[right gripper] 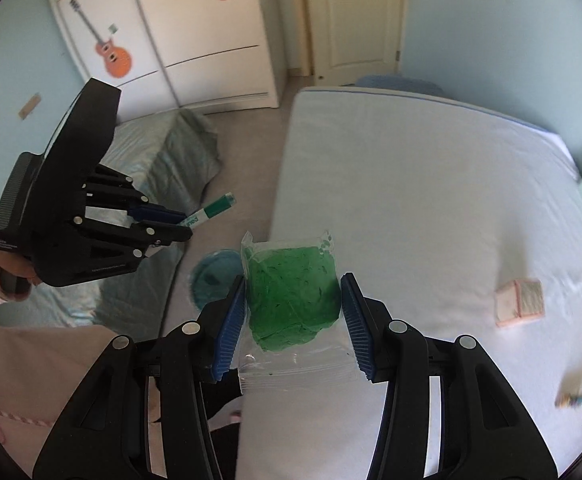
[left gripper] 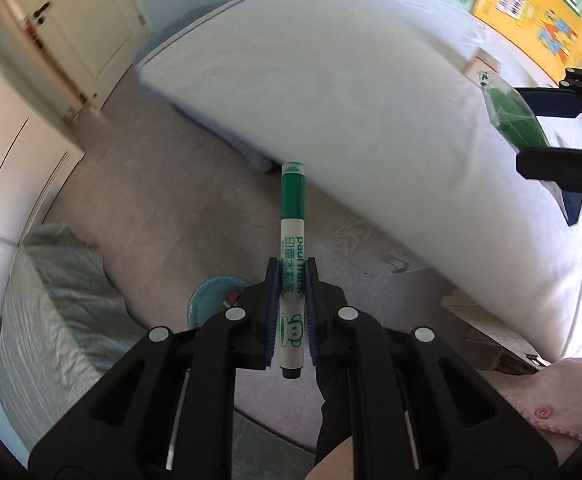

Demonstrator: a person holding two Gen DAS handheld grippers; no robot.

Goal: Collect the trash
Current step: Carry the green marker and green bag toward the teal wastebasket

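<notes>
One white mattress (right gripper: 431,208), grey floor (left gripper: 179,208).

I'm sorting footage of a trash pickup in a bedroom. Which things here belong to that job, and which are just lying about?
Part of the job:
- green marker, held in the left gripper
- clear bag of green stuff, held in the right gripper
- blue bin on the floor, probably

Just lying about:
- pink-edged box on the mattress
- grey-green blanket

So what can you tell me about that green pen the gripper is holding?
The marker has a white plastic barrel with green writing and a little cartoon face, a green cap pointing away and a dark end near the camera. The left gripper is shut on its barrel, holding it in the air above the floor.
</notes>
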